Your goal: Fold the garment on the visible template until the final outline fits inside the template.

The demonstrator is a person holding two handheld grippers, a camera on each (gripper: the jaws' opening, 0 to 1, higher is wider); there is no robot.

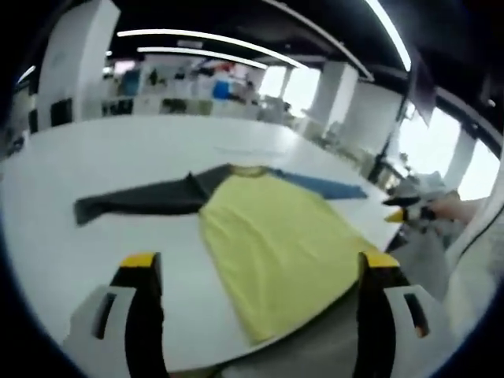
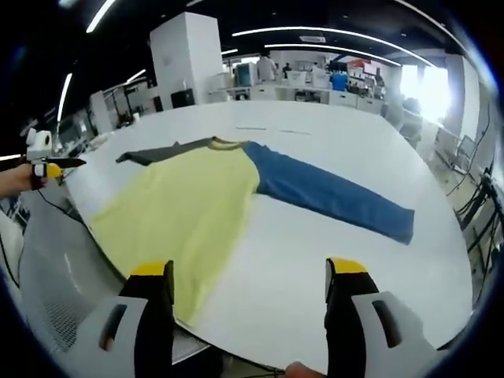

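A long-sleeved garment (image 1: pixel 276 236) lies flat and unfolded on a white table (image 1: pixel 94 157), its yellow body spread toward the near edge, with the hem reaching that edge. In the left gripper view one sleeve, dark grey (image 1: pixel 142 201), stretches out to the left, while the other, blue (image 1: pixel 327 185), runs off to the right. In the right gripper view the blue sleeve (image 2: pixel 331 193) extends well out across the table and the grey one (image 2: pixel 161 152) shows only partly behind the yellow body (image 2: pixel 185 213). The left gripper (image 1: pixel 260 272) hangs above the near edge with its jaws wide apart, holding nothing. The right gripper (image 2: pixel 248 279) likewise stands with its jaws spread and bare (both carry yellow tips). No template outline can be made out on the table.
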